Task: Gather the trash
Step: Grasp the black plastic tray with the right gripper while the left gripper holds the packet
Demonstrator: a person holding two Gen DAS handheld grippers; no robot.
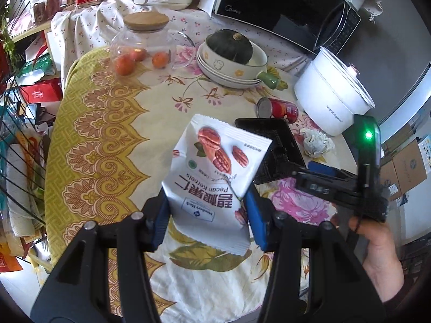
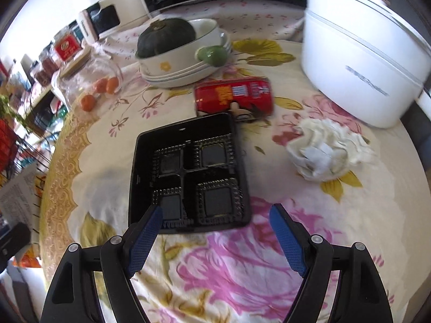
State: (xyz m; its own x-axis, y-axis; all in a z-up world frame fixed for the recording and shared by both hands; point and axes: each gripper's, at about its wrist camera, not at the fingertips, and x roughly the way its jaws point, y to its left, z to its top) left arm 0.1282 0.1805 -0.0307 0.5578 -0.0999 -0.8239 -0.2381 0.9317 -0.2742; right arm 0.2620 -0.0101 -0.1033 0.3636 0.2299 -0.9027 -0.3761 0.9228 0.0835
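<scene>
My left gripper (image 1: 206,210) is shut on a white pecan snack bag (image 1: 215,177), lifted above the flowered tablecloth. Behind the bag lies a black plastic tray (image 1: 280,150), with the right gripper's body (image 1: 347,185) and a hand (image 1: 377,245) beside it. In the right wrist view my right gripper (image 2: 215,219) stands open just above the cloth, its left finger over the near edge of the black tray (image 2: 188,172). A red can (image 2: 233,95) lies on its side beyond the tray, also seen as the red can (image 1: 280,109). A crumpled white tissue (image 2: 327,152) sits to the right.
A white electric pot (image 2: 371,62) stands at the right rear. Stacked dishes holding a dark green squash (image 1: 230,45) sit behind, with a glass jar (image 1: 142,40) and small oranges (image 1: 125,64) to the left. A microwave (image 1: 282,5) lines the back. Wire racks (image 1: 18,134) flank the table's left edge.
</scene>
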